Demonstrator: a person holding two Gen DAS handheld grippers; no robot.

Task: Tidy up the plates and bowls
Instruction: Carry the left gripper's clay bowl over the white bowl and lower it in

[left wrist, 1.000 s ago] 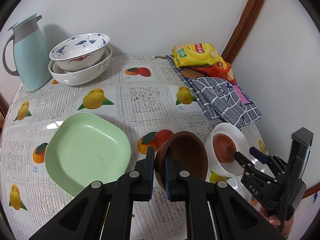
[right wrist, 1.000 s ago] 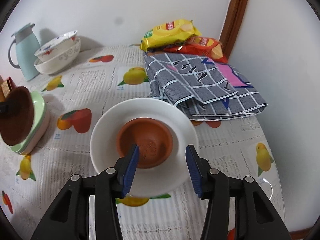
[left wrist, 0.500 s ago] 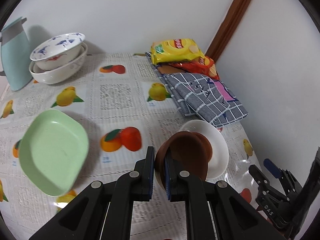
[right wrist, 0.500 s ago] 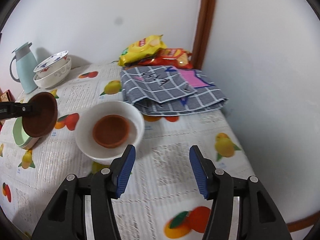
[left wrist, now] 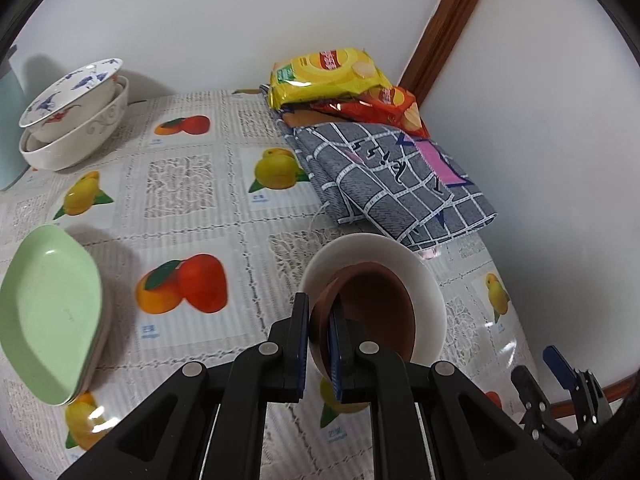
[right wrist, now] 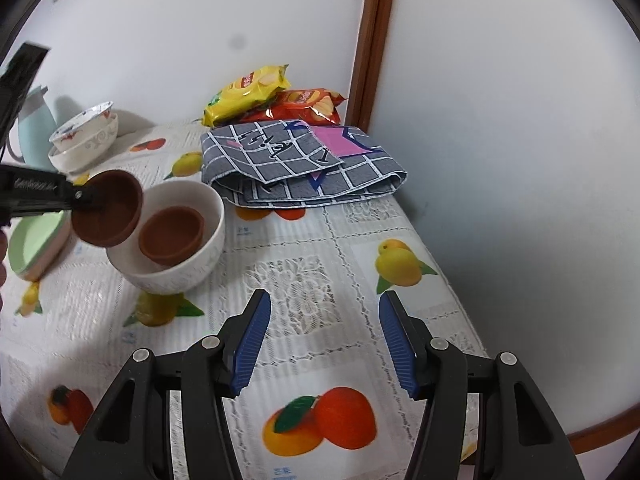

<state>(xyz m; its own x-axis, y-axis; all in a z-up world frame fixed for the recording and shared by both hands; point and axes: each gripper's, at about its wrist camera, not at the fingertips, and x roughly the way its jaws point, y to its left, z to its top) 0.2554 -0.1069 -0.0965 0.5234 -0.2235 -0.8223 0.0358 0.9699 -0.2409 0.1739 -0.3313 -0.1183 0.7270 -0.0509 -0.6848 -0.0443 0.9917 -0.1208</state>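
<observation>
My left gripper (left wrist: 318,320) is shut on the rim of a brown bowl (left wrist: 372,312), which it holds tilted just over a white bowl (left wrist: 424,272). From the right wrist view, the held brown bowl (right wrist: 108,214) hangs at the white bowl's (right wrist: 200,268) left rim. A second brown bowl (right wrist: 172,232) lies inside the white one. My right gripper (right wrist: 324,340) stands open above the tablecloth, in front and to the right of the white bowl, with nothing between its fingers. A pale green plate (left wrist: 48,312) sits on another plate at the left.
Two patterned white bowls (left wrist: 72,120) are stacked at the back left beside a pale blue jug (right wrist: 32,128). Crisp bags (left wrist: 328,76) and a folded grey checked cloth (left wrist: 392,176) fill the back right corner by the wall. The table edge (right wrist: 600,420) runs close on the right.
My left gripper has carried the brown bowl rightward from beside the green plate to over the white bowl. My right gripper has drawn back from the white bowl and opened a little wider.
</observation>
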